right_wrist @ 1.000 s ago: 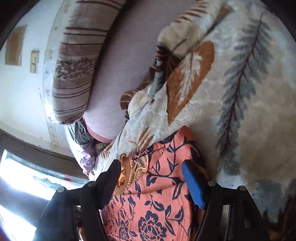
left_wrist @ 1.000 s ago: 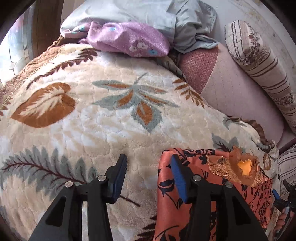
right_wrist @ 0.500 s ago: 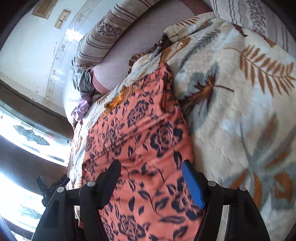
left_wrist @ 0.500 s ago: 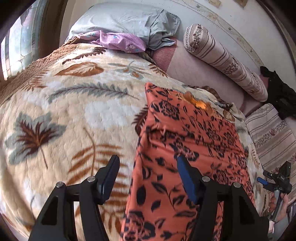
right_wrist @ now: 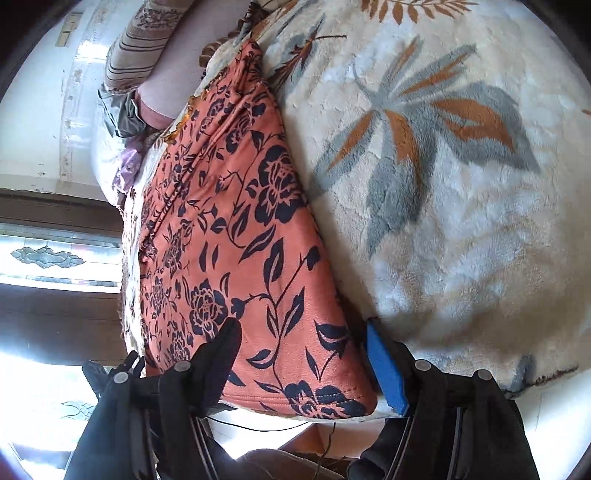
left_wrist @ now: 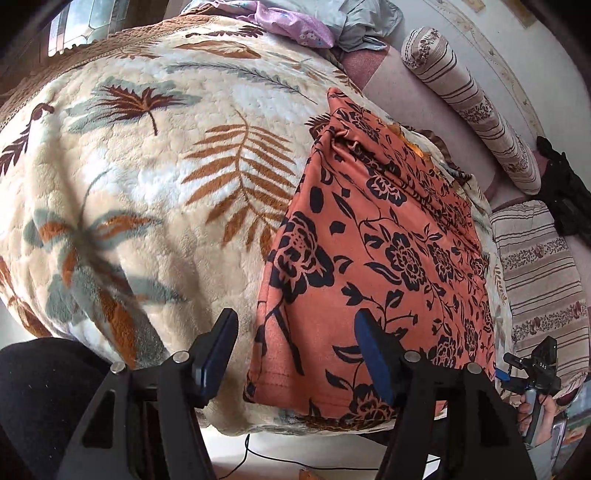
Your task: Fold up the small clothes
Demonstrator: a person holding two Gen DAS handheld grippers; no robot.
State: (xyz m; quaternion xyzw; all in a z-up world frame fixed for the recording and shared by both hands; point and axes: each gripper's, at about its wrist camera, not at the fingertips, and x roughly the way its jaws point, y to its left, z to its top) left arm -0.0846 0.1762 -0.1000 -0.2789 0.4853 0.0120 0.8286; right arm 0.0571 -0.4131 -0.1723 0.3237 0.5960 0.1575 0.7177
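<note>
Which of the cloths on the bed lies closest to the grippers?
The orange floral garment, spread flat at the bed's near edge; the purple cloth and grey cloth lie bunched at the far end.

The blanket [left_wrist: 147,192] lies bare and open from nine to twelve o'clock of the orange cloth [left_wrist: 376,258] in the left wrist view, with room to pass. At twelve o'clock a heap of clothes [left_wrist: 295,29] blocks the far edge. From one to three o'clock the striped bolster [left_wrist: 472,110] and a striped pillow [left_wrist: 539,273] crowd the cloth's side.
</note>
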